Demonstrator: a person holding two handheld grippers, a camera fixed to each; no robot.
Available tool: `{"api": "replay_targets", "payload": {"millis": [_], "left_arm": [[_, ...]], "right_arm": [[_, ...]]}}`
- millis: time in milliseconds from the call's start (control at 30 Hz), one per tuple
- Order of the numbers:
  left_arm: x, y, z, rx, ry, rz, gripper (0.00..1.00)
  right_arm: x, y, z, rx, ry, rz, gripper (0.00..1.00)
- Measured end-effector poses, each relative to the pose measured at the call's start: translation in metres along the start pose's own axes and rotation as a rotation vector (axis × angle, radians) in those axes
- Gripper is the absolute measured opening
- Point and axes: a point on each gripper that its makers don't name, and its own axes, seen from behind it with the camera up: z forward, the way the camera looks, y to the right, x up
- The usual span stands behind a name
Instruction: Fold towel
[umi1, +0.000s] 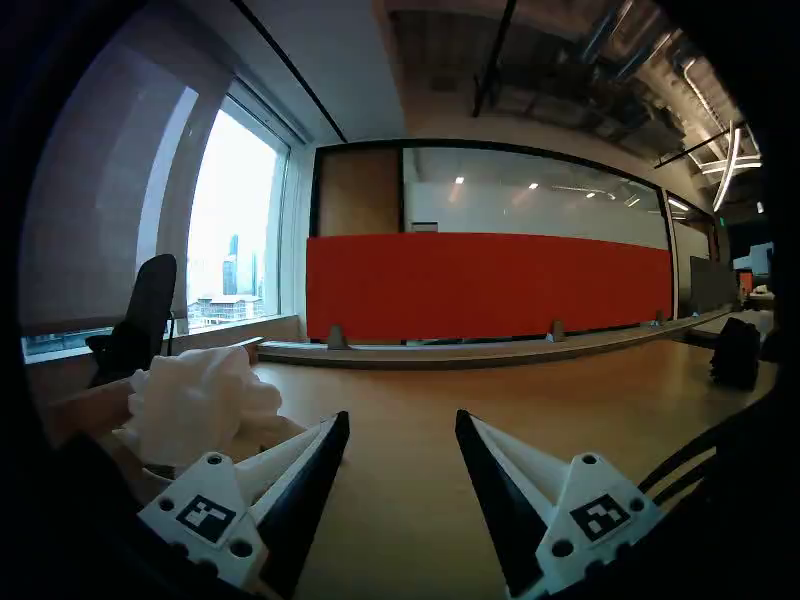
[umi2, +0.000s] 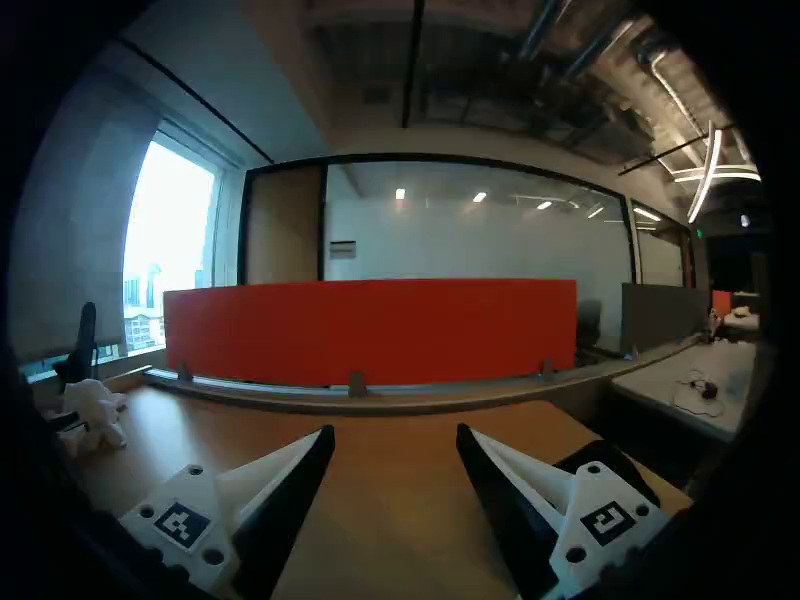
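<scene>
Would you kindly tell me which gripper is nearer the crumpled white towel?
Left. The crumpled white towel lies just beside the left gripper; from the right gripper it sits far off to the side.

towel (umi1: 195, 400) on desk (umi1: 560, 400), divider (umi1: 490, 285) behind

We see white daylight blown out in the tall glass window (umi1: 235, 240) at left; the upper ceiling is dim, and straight lines bow near the edges.
</scene>
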Motion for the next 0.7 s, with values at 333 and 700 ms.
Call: {"api": "replay_targets", "payload": {"millis": [333, 700], "left_arm": [[0.000, 0.000, 0.000, 0.000, 0.000, 0.000, 0.78], [0.000, 0.001, 0.001, 0.000, 0.000, 0.000, 0.78]], "right_arm": [[-0.035, -0.005, -0.002, 0.025, 0.022, 0.044, 0.94], [-0.058, -0.005, 0.005, 0.009, 0.067, 0.025, 0.94]]}}
